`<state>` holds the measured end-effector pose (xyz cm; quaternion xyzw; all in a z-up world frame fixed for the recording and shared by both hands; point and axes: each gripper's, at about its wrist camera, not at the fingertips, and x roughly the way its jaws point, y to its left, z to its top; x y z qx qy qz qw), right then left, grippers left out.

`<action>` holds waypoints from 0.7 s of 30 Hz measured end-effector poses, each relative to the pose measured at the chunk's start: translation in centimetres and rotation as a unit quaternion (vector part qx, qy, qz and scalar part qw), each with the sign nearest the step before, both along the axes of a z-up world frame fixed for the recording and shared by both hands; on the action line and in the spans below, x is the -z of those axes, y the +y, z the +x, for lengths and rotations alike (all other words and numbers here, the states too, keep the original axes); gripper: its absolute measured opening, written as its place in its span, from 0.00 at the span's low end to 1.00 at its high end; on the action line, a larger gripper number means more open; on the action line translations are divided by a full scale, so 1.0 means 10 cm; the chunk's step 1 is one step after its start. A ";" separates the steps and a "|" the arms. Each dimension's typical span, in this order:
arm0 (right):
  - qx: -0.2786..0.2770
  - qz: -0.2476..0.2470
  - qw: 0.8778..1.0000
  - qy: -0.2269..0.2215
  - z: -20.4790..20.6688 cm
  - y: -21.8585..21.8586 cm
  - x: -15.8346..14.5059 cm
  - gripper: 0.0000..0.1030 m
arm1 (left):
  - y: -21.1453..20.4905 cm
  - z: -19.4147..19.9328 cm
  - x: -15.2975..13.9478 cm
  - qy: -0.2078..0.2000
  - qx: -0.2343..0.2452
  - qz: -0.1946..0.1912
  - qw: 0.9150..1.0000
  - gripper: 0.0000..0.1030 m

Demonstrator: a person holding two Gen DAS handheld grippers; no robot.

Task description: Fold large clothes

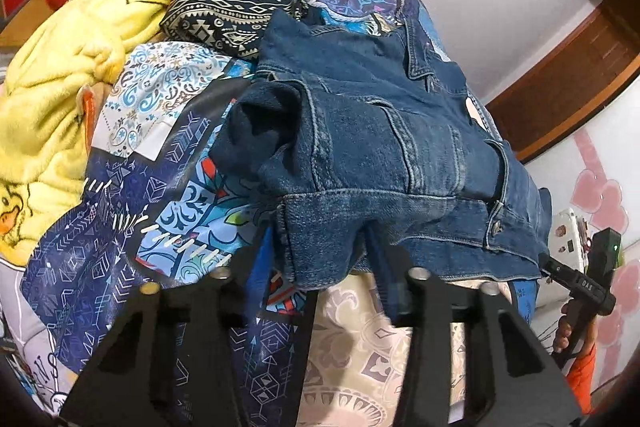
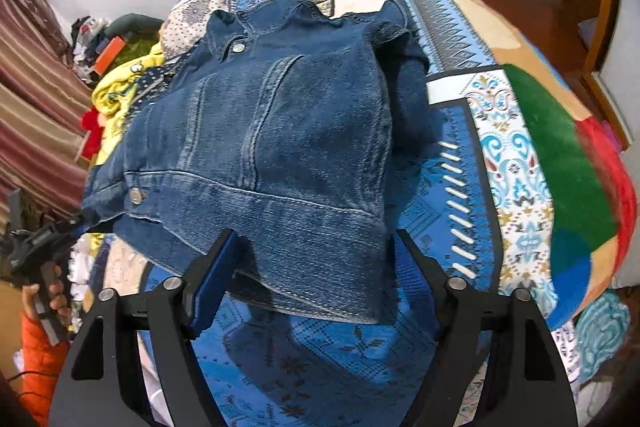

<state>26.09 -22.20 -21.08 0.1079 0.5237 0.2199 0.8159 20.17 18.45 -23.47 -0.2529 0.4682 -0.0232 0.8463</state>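
Denim jacket (image 2: pixel 280 147) folded on quilt (image 2: pixel 460 187) — collar far, hem near; both tongs open.

Both wrist views look steeply down, seemingly close, sharing the denim jacket (image 1: pixel 380 155).

You have a faded mid-blue denim jacket (image 2: pixel 280 131) with silver buttons lying on a patchwork bedspread (image 2: pixel 516 155) of blue, white, green and red prints, beside a yellow duck-printed fleece (image 1: pixel 60 75) and a navy geometric cloth (image 1: pixel 232 7).
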 end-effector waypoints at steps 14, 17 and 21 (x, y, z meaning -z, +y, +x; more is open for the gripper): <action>-0.035 0.029 0.997 -0.058 0.09 0.09 -0.40 0.10 | -0.12 0.20 -0.60 -0.075 0.026 0.054 0.995 0.10; -0.047 0.036 0.994 -0.087 0.19 0.15 -0.61 0.10 | -0.12 0.37 -0.84 -0.103 0.029 0.058 0.992 0.09; -0.042 0.046 0.990 -0.129 0.43 0.21 -0.87 0.09 | -0.10 0.63 -1.03 -0.125 0.030 0.059 0.990 0.09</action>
